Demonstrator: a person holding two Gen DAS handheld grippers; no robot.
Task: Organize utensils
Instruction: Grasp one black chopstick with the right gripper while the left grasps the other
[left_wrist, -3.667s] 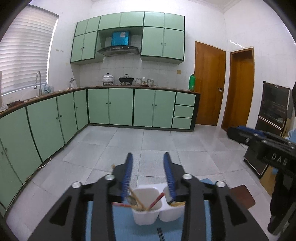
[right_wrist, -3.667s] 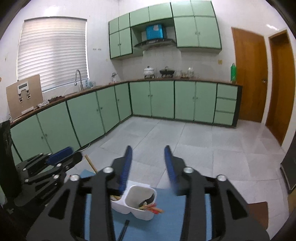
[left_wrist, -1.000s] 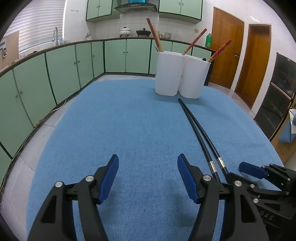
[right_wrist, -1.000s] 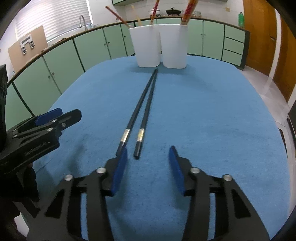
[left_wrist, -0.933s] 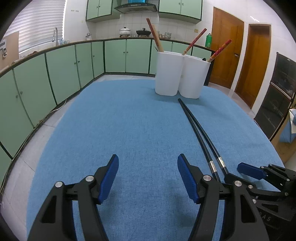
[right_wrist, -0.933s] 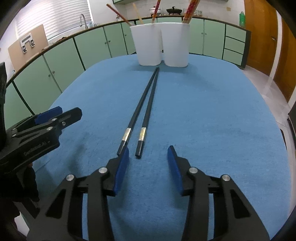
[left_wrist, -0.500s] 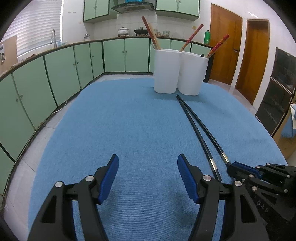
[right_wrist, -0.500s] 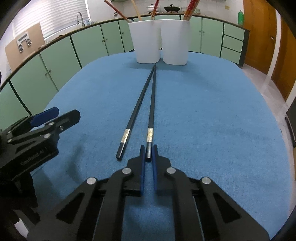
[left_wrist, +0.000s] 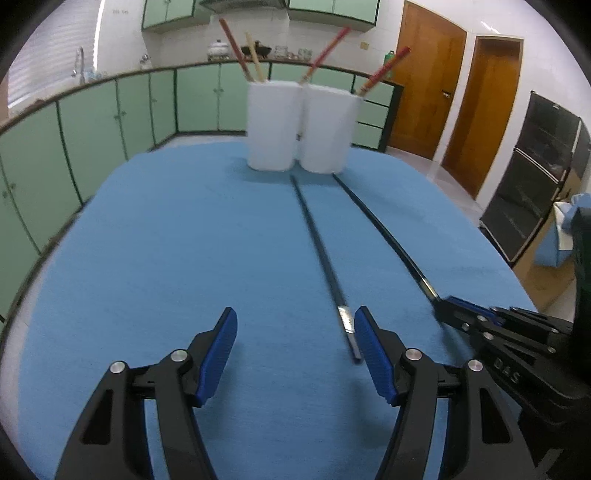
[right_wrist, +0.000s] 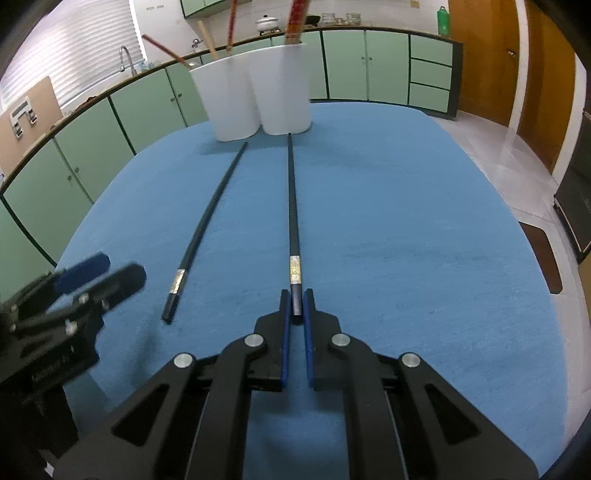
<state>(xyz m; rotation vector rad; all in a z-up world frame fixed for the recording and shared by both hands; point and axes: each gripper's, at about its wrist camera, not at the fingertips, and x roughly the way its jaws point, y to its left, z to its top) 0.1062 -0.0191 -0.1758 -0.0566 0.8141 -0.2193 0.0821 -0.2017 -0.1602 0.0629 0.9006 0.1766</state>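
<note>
Two long black chopsticks lie on the blue table mat (right_wrist: 406, 221). My right gripper (right_wrist: 294, 299) is shut on the near end of the right chopstick (right_wrist: 292, 206); this also shows in the left wrist view (left_wrist: 384, 229), with the right gripper (left_wrist: 447, 308) at its end. The left chopstick (right_wrist: 207, 221) lies loose on the mat. My left gripper (left_wrist: 295, 343) is open, with the loose chopstick's end (left_wrist: 325, 258) just inside its right finger. A white two-cup holder (right_wrist: 255, 96) with wooden and red chopsticks stands at the far end; the left wrist view shows it too (left_wrist: 299, 127).
The mat's curved edges drop to a tiled floor. Green kitchen cabinets (left_wrist: 110, 110) run along the left and back. Wooden doors (left_wrist: 424, 77) and a black oven unit (left_wrist: 532, 192) stand to the right.
My right gripper closed on the right chopstick and pulled it sideways, apart from the other. My left gripper shifted right toward the loose chopstick's end.
</note>
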